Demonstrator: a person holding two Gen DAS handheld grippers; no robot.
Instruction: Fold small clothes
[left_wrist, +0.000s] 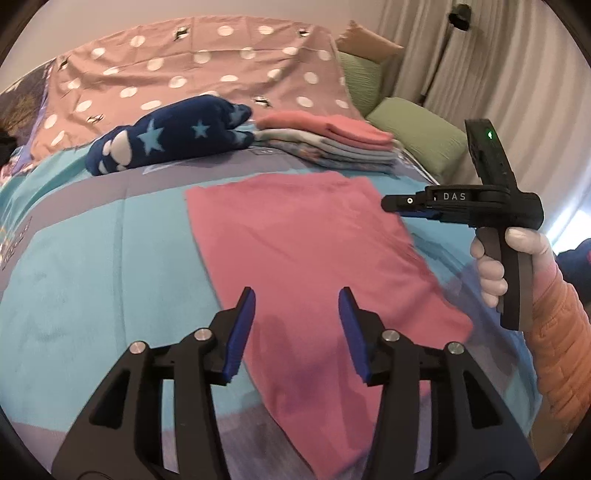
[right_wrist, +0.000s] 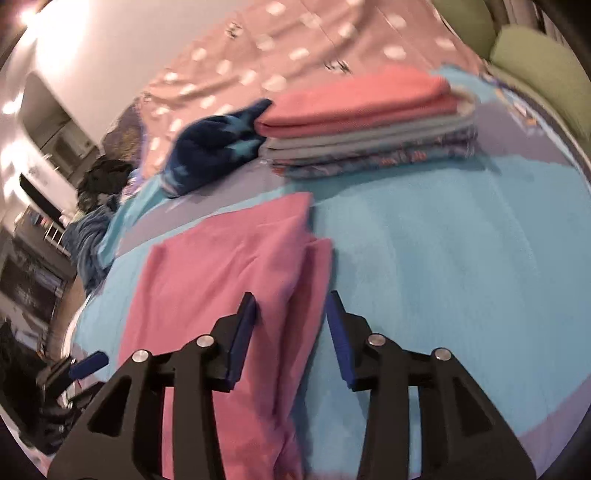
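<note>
Blue pads are lining the fingers of both claws, which are hovering over a bed. The left claw (left_wrist: 297, 302) is standing with its jaws apart, nothing between the pads, above the near part of a pink garment (left_wrist: 303, 243) that is lying flat on the turquoise bedspread (left_wrist: 103, 258). The right claw (right_wrist: 291, 306) is likewise standing with jaws apart and gripping nothing; in its own view the pink garment is showing a folded layer along its right edge, directly below the gap between the fingers. In the left wrist view the right claw is appearing from the side, held by a gloved hand (left_wrist: 513, 258) in an orange quilted sleeve (left_wrist: 561, 347), just past the garment's right edge.

Farther back on the bedspread, a stack of folded clothes (right_wrist: 365, 136) is resting, with a salmon-pink item on top, grey ones beneath and a patterned one at the bottom. Touching the stack's left side, a dark blue garment with light blue stars (left_wrist: 173, 136) is lying bunched. Behind both, a pink sheet with white dots (left_wrist: 199, 70) is rising toward the wall. Green cushions (left_wrist: 413, 136) are sitting at the far right, in front of pale curtains (left_wrist: 498, 66).
</note>
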